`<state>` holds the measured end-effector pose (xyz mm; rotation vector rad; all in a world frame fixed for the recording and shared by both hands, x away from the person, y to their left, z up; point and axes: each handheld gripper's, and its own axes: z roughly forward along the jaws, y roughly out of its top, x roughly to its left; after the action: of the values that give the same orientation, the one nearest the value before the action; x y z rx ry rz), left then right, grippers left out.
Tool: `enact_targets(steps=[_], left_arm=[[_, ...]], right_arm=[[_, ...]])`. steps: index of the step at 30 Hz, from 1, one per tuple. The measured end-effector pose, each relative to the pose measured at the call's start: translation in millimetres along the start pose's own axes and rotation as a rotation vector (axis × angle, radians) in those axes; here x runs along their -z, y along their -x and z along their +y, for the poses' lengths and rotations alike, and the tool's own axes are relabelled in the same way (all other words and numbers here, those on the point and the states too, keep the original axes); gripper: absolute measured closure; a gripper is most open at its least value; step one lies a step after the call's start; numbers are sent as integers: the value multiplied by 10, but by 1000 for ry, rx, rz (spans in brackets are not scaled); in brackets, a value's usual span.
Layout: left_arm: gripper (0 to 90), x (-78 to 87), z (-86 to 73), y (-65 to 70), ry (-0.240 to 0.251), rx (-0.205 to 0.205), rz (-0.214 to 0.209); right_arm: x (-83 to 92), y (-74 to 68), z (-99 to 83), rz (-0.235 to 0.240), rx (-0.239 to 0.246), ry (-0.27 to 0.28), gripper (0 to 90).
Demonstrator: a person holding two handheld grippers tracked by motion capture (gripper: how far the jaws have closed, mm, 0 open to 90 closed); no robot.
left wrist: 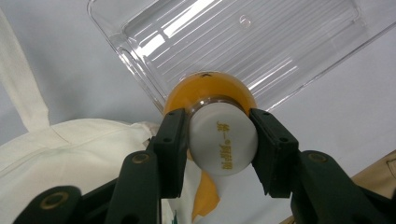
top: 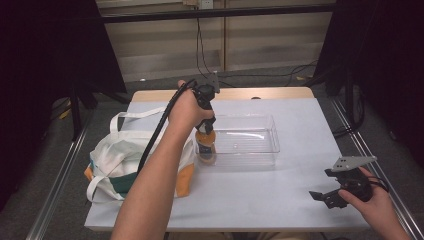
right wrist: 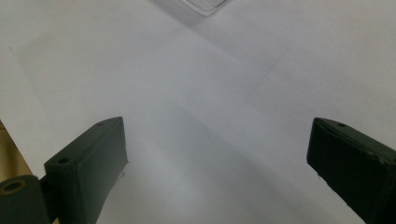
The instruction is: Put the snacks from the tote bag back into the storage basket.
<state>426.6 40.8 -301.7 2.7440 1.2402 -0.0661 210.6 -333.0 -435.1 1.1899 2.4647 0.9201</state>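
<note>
Pinching the white cap [left wrist: 223,144] of an orange juice bottle [top: 205,145], the left claw [top: 206,124] points straight down over the left end of a clear plastic tray [top: 270,131]. In the left gripper view its two black jaws press on opposite sides of the cap, and the bottle's orange shoulder [left wrist: 210,89] bulges out just beyond them. The bottle stands upright directly below the claw, at the tray's left end; whether its base sits on the tray floor or hangs just above it cannot be told. The ribbed tray lies near the middle of the tabletop [top: 280,190], its long side running left to right.

Just left of the bottle, near the tabletop's left edge, lies a white cloth tote bag [top: 120,160] with orange and green showing at its lower part, its handles [top: 131,116] splayed toward the far left corner. In the left gripper view the bag's cloth [left wrist: 70,149] spreads beneath the jaws.

At the near right corner of the tabletop the right claw [top: 325,196] is held low in the person's hand [top: 375,200], well apart from the bottle and tray. Its jaws are spread wide with only bare tabletop [right wrist: 210,116] between them, and a corner of the tray [right wrist: 201,5] shows at the top of the right gripper view.
</note>
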Motion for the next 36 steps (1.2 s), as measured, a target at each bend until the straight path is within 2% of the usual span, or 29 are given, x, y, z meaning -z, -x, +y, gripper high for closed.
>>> enact_targets(steps=[6, 9, 11, 13, 16, 17, 19, 20, 21, 23, 24, 25, 36], left_arm=[[520, 0, -6, -11, 0, 2, 9], [502, -5, -13, -9, 4, 17, 14], [468, 1, -12, -17, 4, 11, 34], [427, 1, -12, -27, 11, 7, 36], [362, 4, -21, -34, 7, 23, 48], [338, -1, -28, -34, 18, 34, 31], [289, 19, -35, -50, 20, 28, 41], [280, 20, -41, -47, 23, 35, 32], [267, 30, -45, -56, 20, 17, 28], [230, 45, -60, -51, 30, 24, 34], [216, 51, -67, -45, 36, 37, 20], [199, 66, -71, -54, 37, 25, 25], [170, 144, -166, -64, 75, 30, 19]], right_arm=[[11, 2, -12, -8, -4, -1, 48], [12, 2, -12, -6, -6, 1, 48], [10, 1, -13, -6, -5, -1, 48], [7, 3, -16, 0, -3, 0, 48], [13, 10, -25, -8, -4, -1, 48], [16, 12, -29, -12, -2, 0, 48], [25, 11, -37, -7, -10, -2, 48], [27, 13, -39, -8, -9, 0, 48], [29, 13, -42, -8, -8, 0, 48], [35, 10, -45, -10, -8, -1, 48], [41, 5, -46, -16, -11, -3, 48], [43, 1, -45, -14, -13, -1, 48], [43, -10, -47, -13, -8, -4, 48]])
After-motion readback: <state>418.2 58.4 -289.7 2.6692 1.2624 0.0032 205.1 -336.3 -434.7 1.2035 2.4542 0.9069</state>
